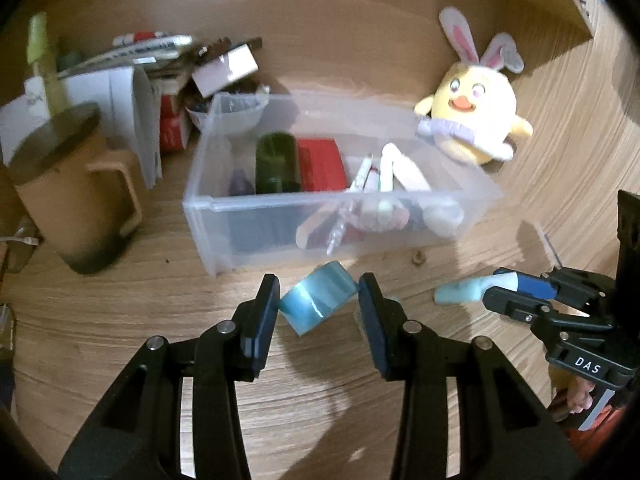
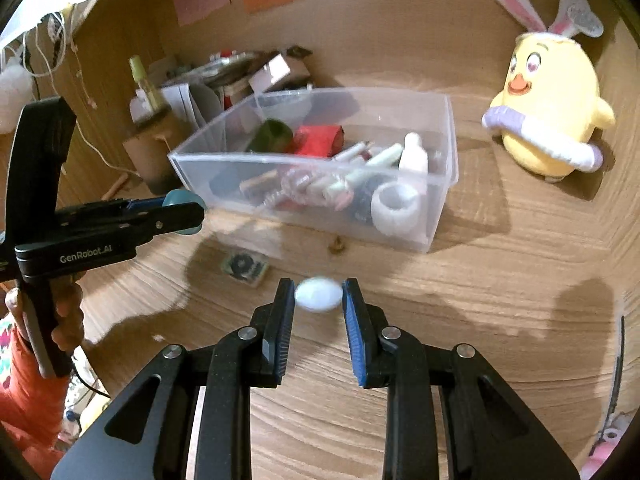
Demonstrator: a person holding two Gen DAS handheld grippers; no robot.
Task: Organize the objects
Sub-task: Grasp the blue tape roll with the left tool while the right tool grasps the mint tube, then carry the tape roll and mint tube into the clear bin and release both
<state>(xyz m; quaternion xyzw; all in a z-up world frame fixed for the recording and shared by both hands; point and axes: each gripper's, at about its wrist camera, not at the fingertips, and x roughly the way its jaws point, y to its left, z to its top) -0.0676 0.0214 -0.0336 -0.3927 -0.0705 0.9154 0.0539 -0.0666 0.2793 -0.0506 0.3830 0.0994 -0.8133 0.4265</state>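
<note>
My left gripper is shut on a blue tape roll and holds it just in front of the clear plastic bin. The roll also shows in the right wrist view, above the wooden table. My right gripper is shut on a pale blue-white oblong object, seen from the side in the left wrist view. The bin holds a green roll, a red box, pens and white items.
A yellow bunny-eared plush stands right of the bin. A tan mug and a pile of papers and boxes sit to the left. A small dark square item and a small brown bit lie on the table.
</note>
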